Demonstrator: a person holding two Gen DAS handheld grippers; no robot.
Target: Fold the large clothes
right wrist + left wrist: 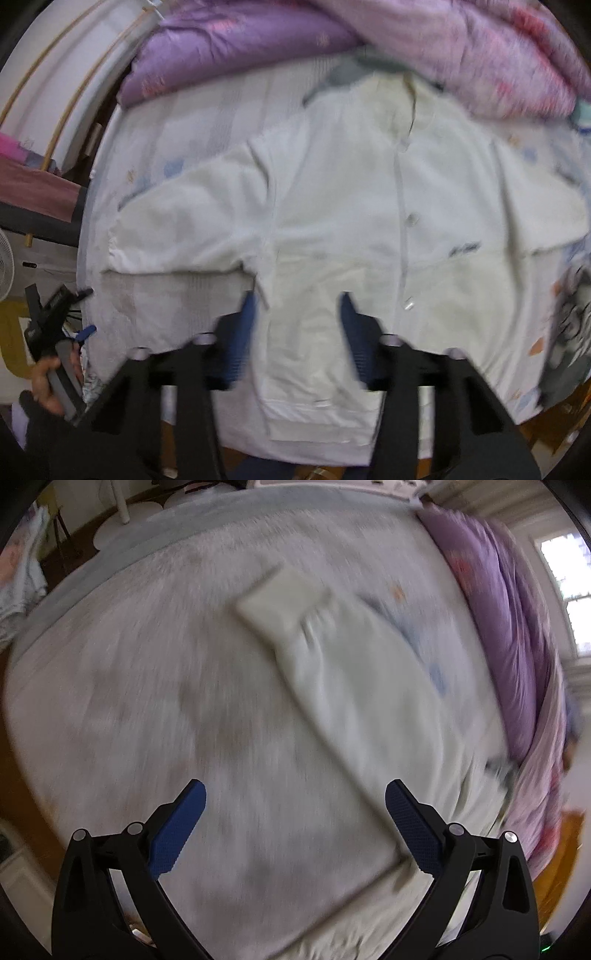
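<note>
A white button-front cardigan (332,206) lies spread flat on the bed, front up, both sleeves out to the sides. In the left wrist view its long sleeve (354,686) with the ribbed cuff (284,598) runs diagonally across the sheet. My left gripper (295,805) is open and empty, hovering above the sheet beside that sleeve. My right gripper (295,317) is open and empty, above the cardigan's lower left front near the hem. The left gripper also shows in the right wrist view (55,325), held by a hand at the bed's left edge. Both views are blurred.
A purple quilt (236,48) and a pink patterned quilt (480,51) are piled along the far side of the bed. A grey garment (570,321) lies at the right edge. A white fan (122,513) stands on the floor beyond the bed (110,686).
</note>
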